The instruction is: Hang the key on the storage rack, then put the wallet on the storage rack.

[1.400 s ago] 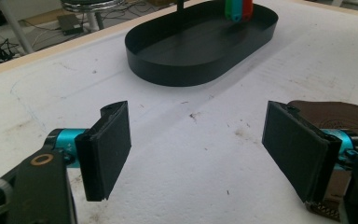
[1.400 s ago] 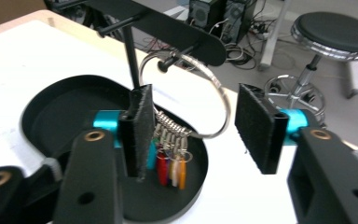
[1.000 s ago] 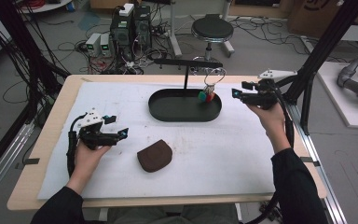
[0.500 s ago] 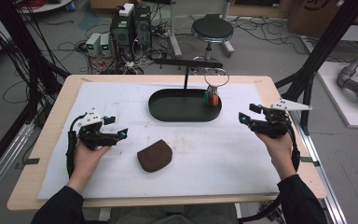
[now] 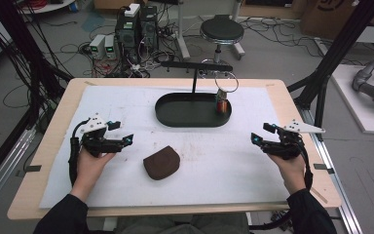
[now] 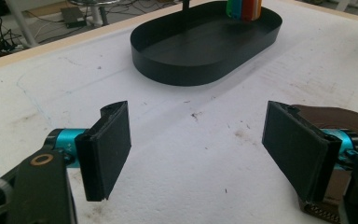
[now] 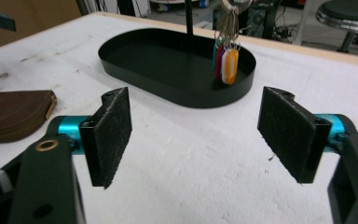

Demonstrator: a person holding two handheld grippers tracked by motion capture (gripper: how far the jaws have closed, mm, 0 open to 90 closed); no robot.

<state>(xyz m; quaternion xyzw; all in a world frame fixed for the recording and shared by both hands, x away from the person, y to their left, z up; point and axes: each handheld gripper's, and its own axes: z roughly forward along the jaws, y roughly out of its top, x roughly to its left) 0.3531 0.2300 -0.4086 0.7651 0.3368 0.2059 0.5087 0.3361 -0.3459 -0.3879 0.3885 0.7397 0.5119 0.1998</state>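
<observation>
brown pouch (image 5: 161, 162), black tray (image 5: 175, 116), multicoloured key tags (image 7: 226, 58)

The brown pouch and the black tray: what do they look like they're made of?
The pouch looks like brown leather or imitation, matte and slightly grained, with a brass-coloured zip along its curved edge. The tray looks like thin sheet metal, painted satin black: crisp upright wall, faint sheen. It could be hard plastic.
</observation>
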